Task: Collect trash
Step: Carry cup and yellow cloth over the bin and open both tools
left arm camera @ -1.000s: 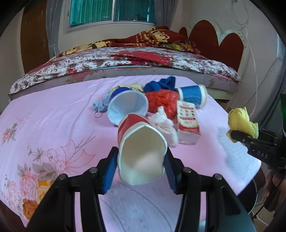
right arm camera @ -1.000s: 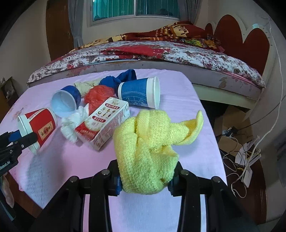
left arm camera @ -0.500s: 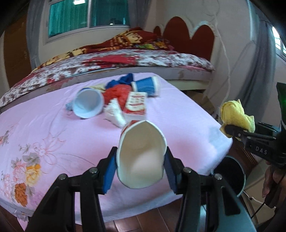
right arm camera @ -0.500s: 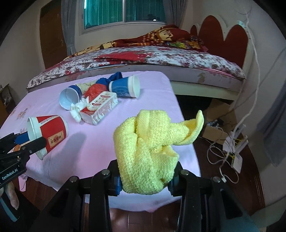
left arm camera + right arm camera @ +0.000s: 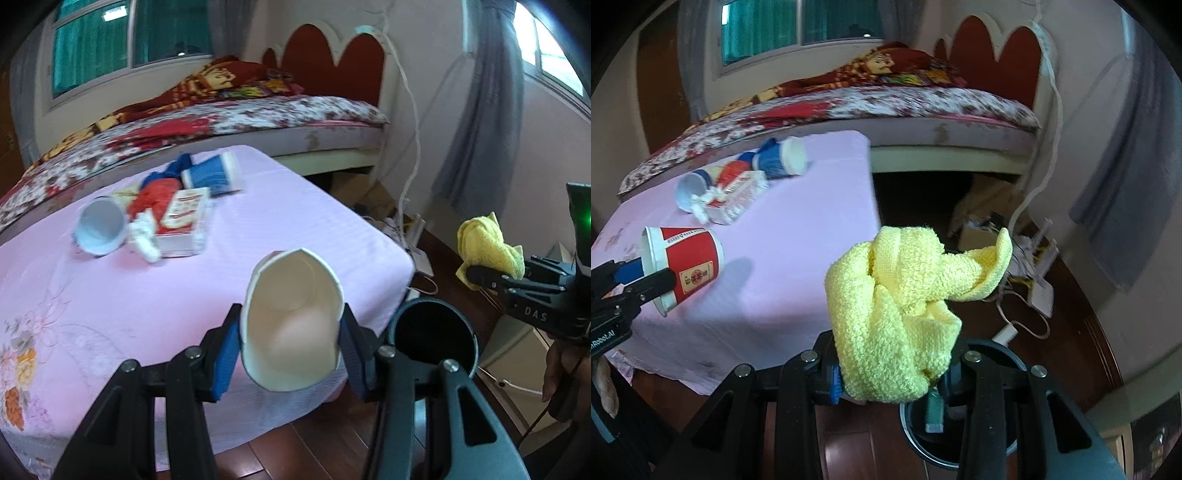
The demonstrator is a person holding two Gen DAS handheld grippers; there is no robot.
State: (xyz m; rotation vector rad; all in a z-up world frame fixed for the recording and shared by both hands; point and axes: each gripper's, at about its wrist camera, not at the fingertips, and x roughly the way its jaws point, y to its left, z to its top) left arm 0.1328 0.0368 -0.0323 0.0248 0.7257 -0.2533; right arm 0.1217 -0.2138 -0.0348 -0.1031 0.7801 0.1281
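My left gripper (image 5: 290, 345) is shut on a red paper cup (image 5: 291, 325), held over the table's front right corner, mouth toward the camera; the cup also shows in the right wrist view (image 5: 683, 264). My right gripper (image 5: 890, 373) is shut on a yellow cloth (image 5: 901, 306), held above a black trash bin (image 5: 960, 432) on the floor. The bin (image 5: 432, 336) stands just right of the table corner. The yellow cloth (image 5: 487, 247) hangs to the bin's upper right in the left wrist view.
On the pink tablecloth (image 5: 258, 221) lie a blue cup (image 5: 214, 175), a white-mouthed cup (image 5: 99, 230), a red and white carton (image 5: 181, 225), a red bag and blue cloth. A bed (image 5: 221, 122) stands behind. Cables and a power strip (image 5: 1034, 291) lie on the wooden floor.
Both grippers have pulled back from the table and swung right toward the bin, each keeping its hold. The bin has come into view under them.
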